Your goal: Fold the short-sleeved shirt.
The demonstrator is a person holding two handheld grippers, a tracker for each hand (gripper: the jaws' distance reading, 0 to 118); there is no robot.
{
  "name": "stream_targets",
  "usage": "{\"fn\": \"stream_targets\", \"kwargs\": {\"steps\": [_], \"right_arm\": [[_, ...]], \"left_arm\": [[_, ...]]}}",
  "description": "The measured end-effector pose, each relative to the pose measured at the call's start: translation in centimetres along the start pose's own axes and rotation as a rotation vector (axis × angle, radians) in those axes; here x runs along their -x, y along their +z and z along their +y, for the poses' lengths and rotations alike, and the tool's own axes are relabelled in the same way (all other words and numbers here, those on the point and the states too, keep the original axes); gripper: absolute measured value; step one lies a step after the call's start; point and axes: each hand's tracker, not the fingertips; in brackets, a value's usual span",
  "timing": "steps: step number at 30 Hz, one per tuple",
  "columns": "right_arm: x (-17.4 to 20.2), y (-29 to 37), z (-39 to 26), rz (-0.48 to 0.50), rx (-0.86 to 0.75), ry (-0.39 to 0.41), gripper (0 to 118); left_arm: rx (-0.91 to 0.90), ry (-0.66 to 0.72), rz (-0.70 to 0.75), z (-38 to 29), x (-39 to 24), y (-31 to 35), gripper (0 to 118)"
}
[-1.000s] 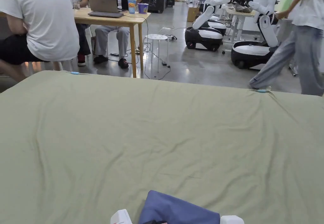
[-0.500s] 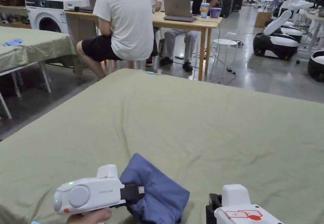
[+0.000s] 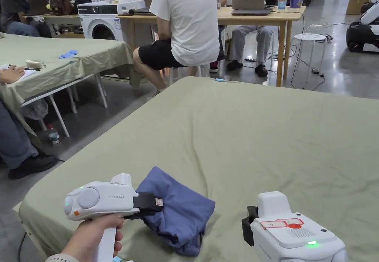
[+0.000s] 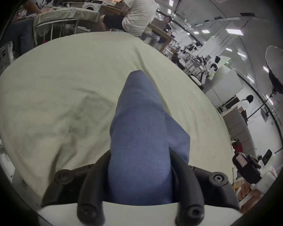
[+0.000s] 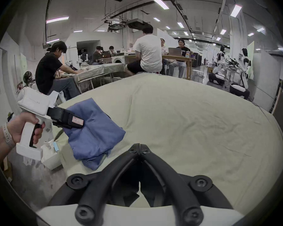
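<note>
Shirt: blue short-sleeved cotton shirt (image 3: 177,209), bunched into a rumpled bundle, lying on the near left part of the pale green cloth-covered table (image 3: 259,140), close to its near-left corner.
Shirt axis: in the head view the bundle's long line runs from a raised point at the far left down to a heap at the near right; in the left gripper view (image 4: 137,139) it stretches straight away from the jaws, narrowing to a rounded tip.
Left gripper: white pistol-grip tool with black jaws (image 3: 153,204), held in the person's left hand (image 3: 94,237); the jaws are parted only as wide as the thick wad of blue cloth between them and press on it from both sides (image 4: 138,177).
Left gripper heading: points to the right across the table, level with it (image 5: 67,120).
Right gripper: matching white tool (image 3: 246,225), at the near right and apart from the shirt; in its own view the black jaws meet tip to tip with nothing between them (image 5: 140,145), above bare green cloth.
Far side: a person in a white T-shirt (image 3: 188,18) sits with their back to the table's far edge.
</note>
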Motion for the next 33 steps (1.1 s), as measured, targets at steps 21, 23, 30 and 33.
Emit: {"fn": "stream_targets", "kwargs": {"steps": [21,23,30,33], "right_arm": [[-4.1,4.2,-1.3,-0.037,-0.037,-0.040,0],[-6.3,5.9,-1.3,-0.071,-0.049,-0.064,0],[-16.7,14.4,-1.0,-0.303,-0.139,-0.108,0],[-21.3,18.8,-0.6,-0.399,-0.205,-0.135,0]], "left_arm": [[-0.126,-0.132,0.232,0.3,-3.8,7.6,0],[-0.138,-0.237,0.180,-0.8,-8.7,6.1,0],[-0.366,-0.603,0.079,-5.3,-29.2,3.2,0],[-0.486,-0.699,0.047,-6.9,-36.4,3.6,0]]}}
